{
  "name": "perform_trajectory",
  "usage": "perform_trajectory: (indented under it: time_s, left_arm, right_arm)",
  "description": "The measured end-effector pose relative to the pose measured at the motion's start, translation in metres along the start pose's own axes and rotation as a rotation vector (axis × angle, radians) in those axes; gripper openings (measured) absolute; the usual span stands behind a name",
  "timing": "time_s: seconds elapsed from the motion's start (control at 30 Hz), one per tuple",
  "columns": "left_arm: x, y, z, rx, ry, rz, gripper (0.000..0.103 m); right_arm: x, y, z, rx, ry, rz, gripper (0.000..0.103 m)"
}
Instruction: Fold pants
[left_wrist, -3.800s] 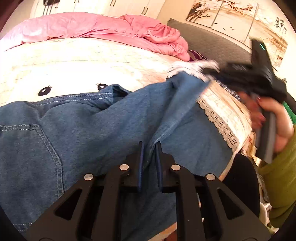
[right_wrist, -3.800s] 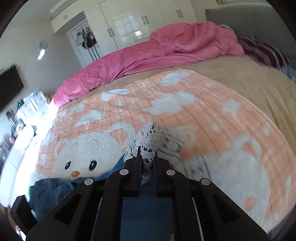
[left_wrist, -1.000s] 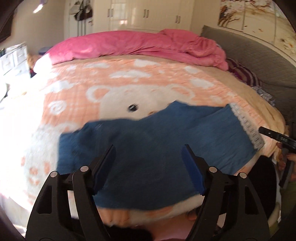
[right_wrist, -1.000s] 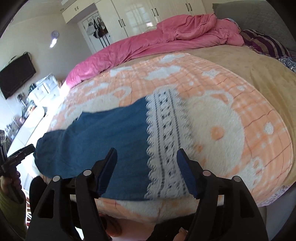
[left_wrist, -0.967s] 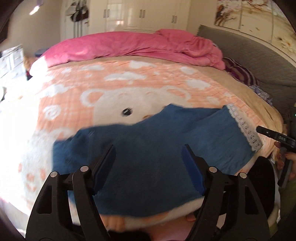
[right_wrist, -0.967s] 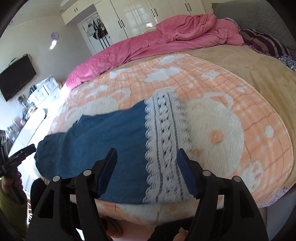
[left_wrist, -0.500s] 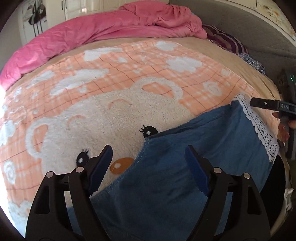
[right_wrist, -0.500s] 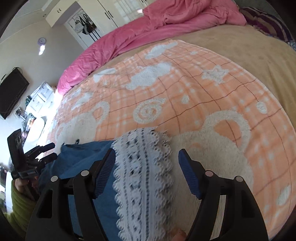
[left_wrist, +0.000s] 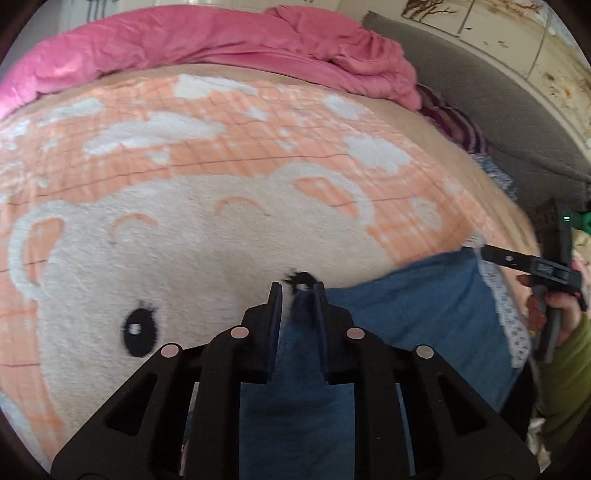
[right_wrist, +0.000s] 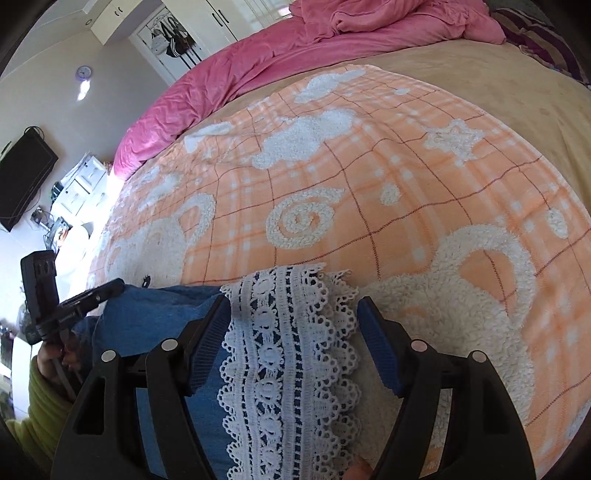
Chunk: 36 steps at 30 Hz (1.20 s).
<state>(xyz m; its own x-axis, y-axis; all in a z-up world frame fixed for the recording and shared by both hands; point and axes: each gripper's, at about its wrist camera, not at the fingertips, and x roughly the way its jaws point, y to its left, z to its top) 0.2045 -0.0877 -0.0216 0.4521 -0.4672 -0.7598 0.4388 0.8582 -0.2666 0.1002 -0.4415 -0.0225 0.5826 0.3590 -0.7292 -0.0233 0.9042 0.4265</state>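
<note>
Blue denim pants (left_wrist: 424, 314) with white lace cuffs (right_wrist: 291, 354) lie folded along the near edge of the bed. My left gripper (left_wrist: 297, 291) is shut on the far edge of the pants at the waist end. My right gripper (right_wrist: 293, 306) is open, its fingers straddling the lace cuff and low over it. The right gripper also shows at the right in the left wrist view (left_wrist: 517, 260), by the cuff end. The left gripper shows at the left in the right wrist view (right_wrist: 92, 295).
An orange and white bear-pattern blanket (left_wrist: 221, 221) covers the bed. A pink duvet (left_wrist: 221, 40) is bunched at the far side. A grey headboard (left_wrist: 498, 110) stands at the right. A television (right_wrist: 22, 177) and a white dresser (right_wrist: 77, 184) are beyond the bed's left side.
My left gripper has dropped to the pants and closed on their far edge. My right gripper has moved down over the lace cuff and stays open.
</note>
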Motion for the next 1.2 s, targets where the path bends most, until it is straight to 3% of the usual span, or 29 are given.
perform_trajectory:
  time_s: [0.07,0.1,0.13,0.2,0.3,0.4,0.47,0.53,0.63,0.73,0.83,1.0,1.2]
  left_arm:
    - [0.006,0.002,-0.003,-0.030,0.043,-0.075,0.018]
    - [0.009,0.002,-0.006,-0.042,0.060,-0.101,0.034]
    - [0.012,0.000,-0.008,-0.032,0.070,-0.098,0.042]
    - [0.015,-0.004,-0.010,-0.001,0.078,-0.068,0.044]
    - [0.017,-0.006,-0.011,0.007,0.083,-0.076,0.048]
    - [0.020,-0.005,-0.011,-0.004,0.082,-0.080,0.045]
    - [0.021,-0.005,-0.010,-0.014,0.081,-0.084,0.020]
    - [0.020,-0.002,-0.008,-0.044,0.070,-0.113,0.006]
    - [0.008,-0.002,-0.002,-0.058,-0.001,-0.108,0.005]
    - [-0.001,-0.010,0.005,-0.034,-0.063,-0.052,0.005]
    - [0.007,-0.012,0.007,-0.034,-0.060,0.003,0.005]
    - [0.028,-0.004,0.001,-0.043,-0.015,0.046,0.006]
    - [0.028,0.001,0.000,-0.060,-0.012,0.051,0.011]
  right_arm:
    - [0.004,-0.004,0.002,0.019,0.005,0.002,0.070]
    - [0.005,-0.006,0.003,0.034,0.005,0.011,0.070]
    - [0.006,-0.009,0.005,0.052,0.003,0.024,0.070]
    - [0.008,-0.013,0.009,0.081,0.006,0.054,0.068]
    - [0.020,-0.013,0.011,0.065,0.057,0.056,0.048]
    - [0.020,-0.011,0.007,0.044,0.059,0.107,0.026]
    - [0.014,-0.010,0.003,0.029,0.027,0.137,0.019]
    - [0.005,-0.006,0.000,0.007,-0.024,0.146,0.018]
    - [-0.010,0.001,0.007,-0.032,-0.100,0.154,0.018]
    - [-0.017,0.015,0.023,-0.110,-0.150,0.120,0.018]
    - [0.001,0.025,0.039,-0.184,-0.124,0.027,0.018]
    - [0.051,0.016,0.042,-0.219,0.029,-0.109,0.023]
    - [0.057,0.015,0.037,-0.261,0.035,-0.178,0.036]
